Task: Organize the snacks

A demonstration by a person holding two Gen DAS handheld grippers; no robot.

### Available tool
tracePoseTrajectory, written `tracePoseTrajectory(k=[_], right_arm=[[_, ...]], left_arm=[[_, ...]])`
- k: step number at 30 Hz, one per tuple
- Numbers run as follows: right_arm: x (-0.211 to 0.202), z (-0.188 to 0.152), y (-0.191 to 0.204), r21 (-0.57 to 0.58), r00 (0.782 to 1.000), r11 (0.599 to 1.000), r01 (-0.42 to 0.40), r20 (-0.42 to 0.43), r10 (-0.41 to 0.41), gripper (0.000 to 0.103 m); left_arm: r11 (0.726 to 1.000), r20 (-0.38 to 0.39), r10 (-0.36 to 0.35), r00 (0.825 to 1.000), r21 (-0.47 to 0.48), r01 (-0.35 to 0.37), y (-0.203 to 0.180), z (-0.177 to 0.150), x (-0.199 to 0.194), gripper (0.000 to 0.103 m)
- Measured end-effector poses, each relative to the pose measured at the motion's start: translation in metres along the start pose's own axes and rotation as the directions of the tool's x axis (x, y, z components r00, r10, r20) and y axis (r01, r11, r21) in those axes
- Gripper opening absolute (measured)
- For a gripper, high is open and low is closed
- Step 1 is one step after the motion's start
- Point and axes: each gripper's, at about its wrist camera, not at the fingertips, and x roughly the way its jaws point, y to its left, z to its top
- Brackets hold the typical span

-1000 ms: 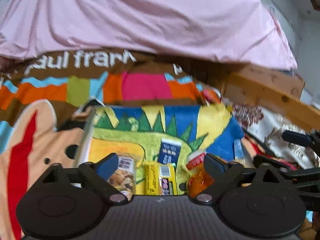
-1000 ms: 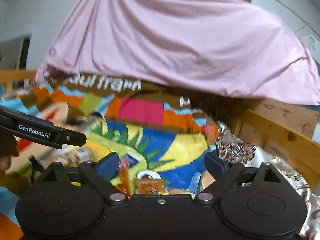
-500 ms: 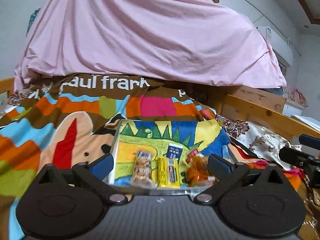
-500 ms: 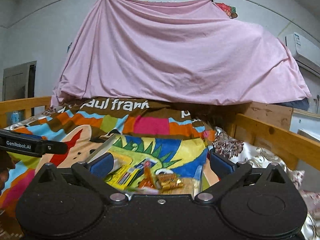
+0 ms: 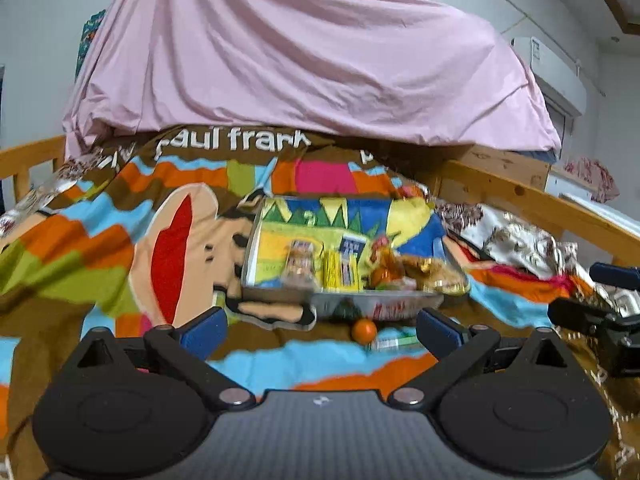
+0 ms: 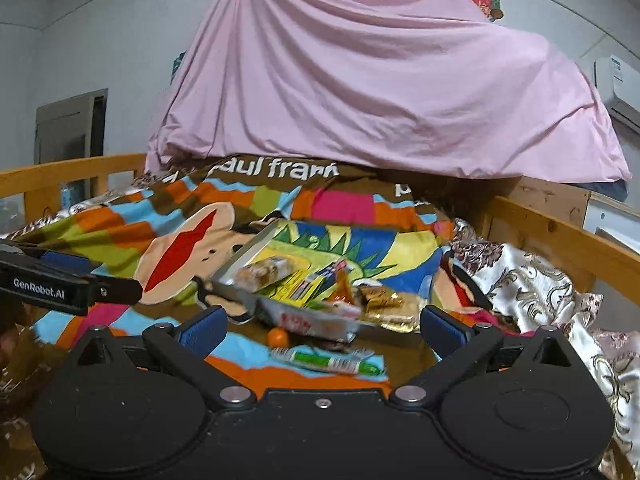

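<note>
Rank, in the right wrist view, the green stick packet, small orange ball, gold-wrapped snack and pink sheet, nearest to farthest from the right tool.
1. Green stick packet, lying just ahead, centre.
2. Small orange ball, slightly left.
3. Gold-wrapped snack, on the tray's right end.
4. Pink sheet, draped at the back.

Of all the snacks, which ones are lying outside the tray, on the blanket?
Two: the small orange ball-shaped snack and the green stick packet. Both lie on the blanket in front of the tray; the others are inside it.

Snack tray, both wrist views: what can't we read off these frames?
- Left wrist: snacks in the tray are motion-blurred, labels unreadable.
- Right wrist: tray's near right corner hidden behind gold packets.
- Green stick pack: print too small.
</note>
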Motion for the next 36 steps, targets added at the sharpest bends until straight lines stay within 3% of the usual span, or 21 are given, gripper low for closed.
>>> tracePoseTrajectory(k=[18, 36], right_arm=[[-0.006, -0.024, 0.024, 0.014, 0.993, 1.0, -0.017, -0.117, 0.019, 0.102], [0.023, -0.034, 0.029, 0.041, 0.974, 0.999, -0.005, -0.227, 0.014, 0.102]], left_arm=[[1.0, -0.121, 0.02, 0.992, -0.004, -0.021, 0.002, -0.04, -0.015, 0.103], [0.999, -0.193, 0.037, 0.98, -0.016, -0.041, 0.01, -0.049, -0.006, 0.103]])
